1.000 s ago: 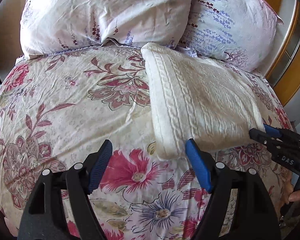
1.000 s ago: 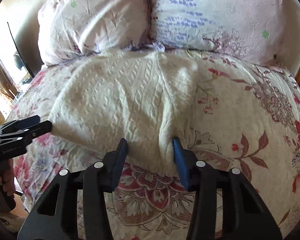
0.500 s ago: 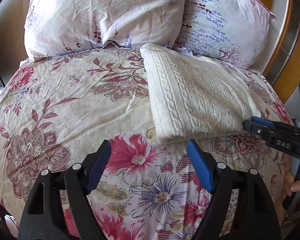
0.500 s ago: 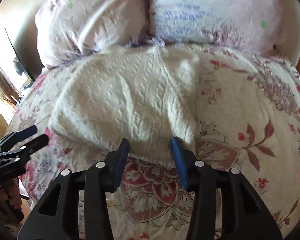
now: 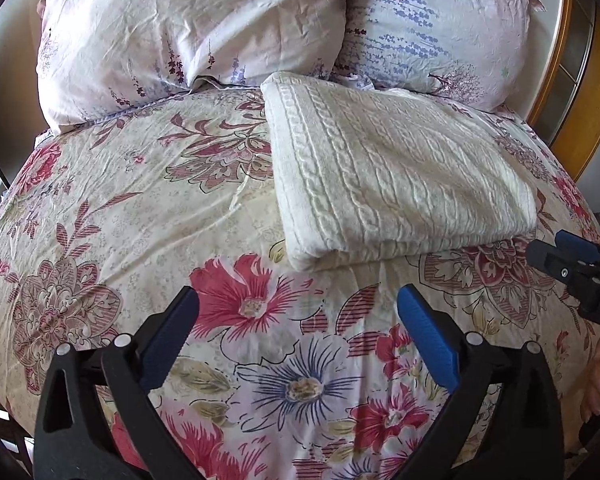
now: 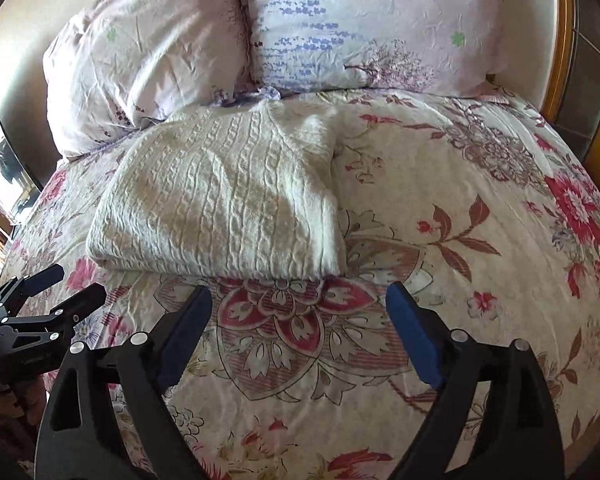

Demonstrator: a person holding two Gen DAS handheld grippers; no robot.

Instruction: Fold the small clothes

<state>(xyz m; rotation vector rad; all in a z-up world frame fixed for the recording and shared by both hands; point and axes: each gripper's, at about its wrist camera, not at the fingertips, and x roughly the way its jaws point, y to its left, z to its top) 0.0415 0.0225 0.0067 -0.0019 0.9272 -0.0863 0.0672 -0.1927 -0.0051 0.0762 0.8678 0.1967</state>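
Note:
A cream cable-knit garment lies folded into a flat rectangle on the floral bedspread, its far edge against the pillows. It also shows in the right wrist view. My left gripper is open and empty, a little short of the garment's near left corner. My right gripper is open and empty, just short of the garment's near edge. The right gripper shows at the right edge of the left wrist view, and the left gripper at the left edge of the right wrist view.
Two pale floral pillows stand at the head of the bed. A wooden frame with glass panels rises at the right of the bed. The bedspread stretches right of the garment.
Both grippers have drawn back from the garment's near edge. The right gripper has opened wider and let go of the edge. The garment lies flat on the bed.

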